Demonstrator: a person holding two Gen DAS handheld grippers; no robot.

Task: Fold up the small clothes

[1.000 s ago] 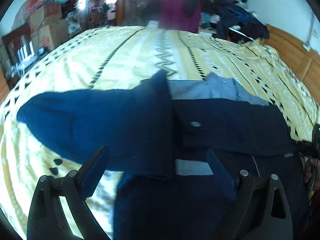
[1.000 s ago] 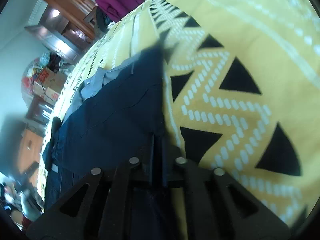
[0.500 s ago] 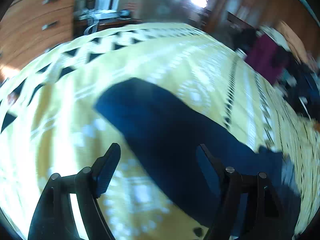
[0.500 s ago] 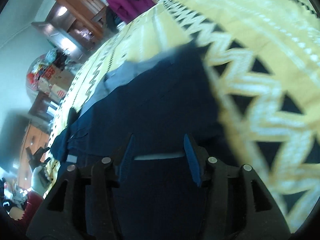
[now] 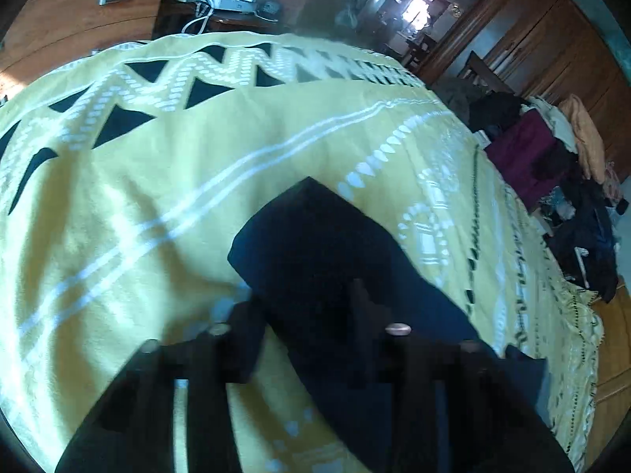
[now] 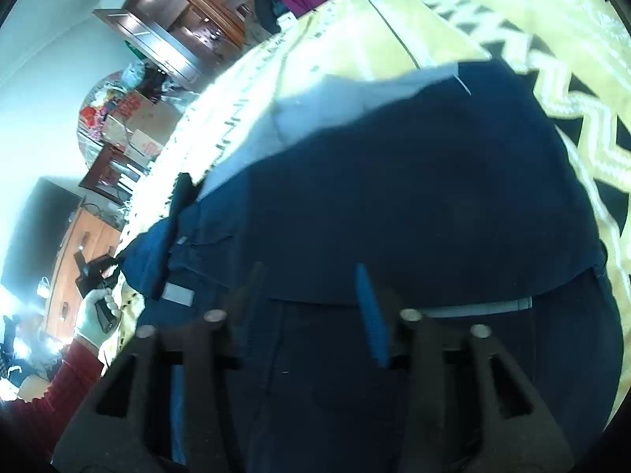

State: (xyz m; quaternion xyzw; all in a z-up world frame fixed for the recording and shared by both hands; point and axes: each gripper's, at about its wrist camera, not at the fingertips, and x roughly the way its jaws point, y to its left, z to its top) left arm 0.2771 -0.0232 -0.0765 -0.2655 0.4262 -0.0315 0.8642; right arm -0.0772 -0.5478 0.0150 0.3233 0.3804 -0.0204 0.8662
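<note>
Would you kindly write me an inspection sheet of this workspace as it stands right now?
Surface: yellow patterned blanket covers the bed.
Job's things: navy garment lies spread on the blanket; its sleeve stretches out flat.
Clutter: pile of clothes beyond the bed; cardboard boxes by the wall.
Grippers: left claw open, straddling the sleeve; right claw open above the garment. A gloved hand grips the left tool.
Cables: white cords on a desk behind the bed.
Surroundings: wooden wardrobe, wooden drawers.
</note>
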